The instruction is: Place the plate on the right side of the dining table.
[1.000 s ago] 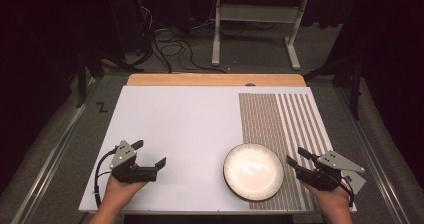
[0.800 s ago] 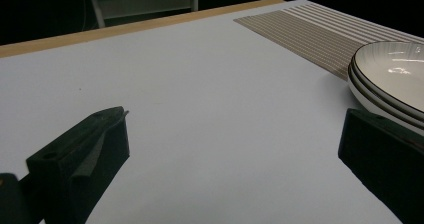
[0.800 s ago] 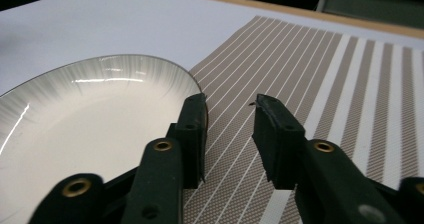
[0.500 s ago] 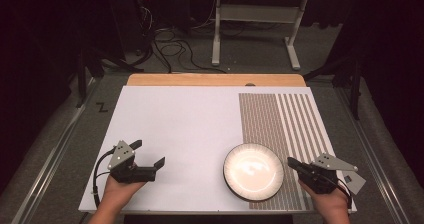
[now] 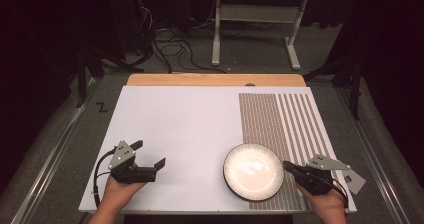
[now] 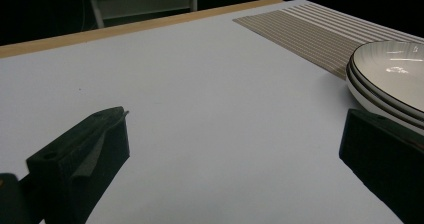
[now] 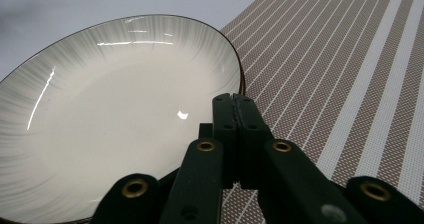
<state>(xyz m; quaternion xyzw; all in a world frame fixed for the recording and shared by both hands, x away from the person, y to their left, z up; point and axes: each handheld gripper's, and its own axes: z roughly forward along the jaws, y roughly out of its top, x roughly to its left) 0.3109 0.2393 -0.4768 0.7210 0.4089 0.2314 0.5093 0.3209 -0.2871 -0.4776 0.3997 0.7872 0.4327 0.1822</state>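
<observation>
Right gripper (image 7: 234, 106): jaws pressed together, having just closed, with nothing visible between them; whether the tips touch the plate (image 7: 120, 114) cannot be told. In the high view this gripper (image 5: 289, 166) sits at the plate's (image 5: 252, 171) right edge, held by a hand at the near right corner of the worktop (image 5: 190, 124). The plate is white with a dark rim and appears in the left gripper view as two stacked plates (image 6: 395, 79). It rests half on the striped brown mat (image 5: 280, 119) and half on the bare white worktop, near the front edge. Left gripper (image 5: 150, 156): jaws spread wide, empty, held low over the worktop at the near left, well apart from the plate. In its own view the left gripper (image 6: 235, 149) looks across bare white surface, with the plate at the far right, just beyond one jaw. A wooden strip (image 5: 215, 80) borders the far edge of the worktop.
</observation>
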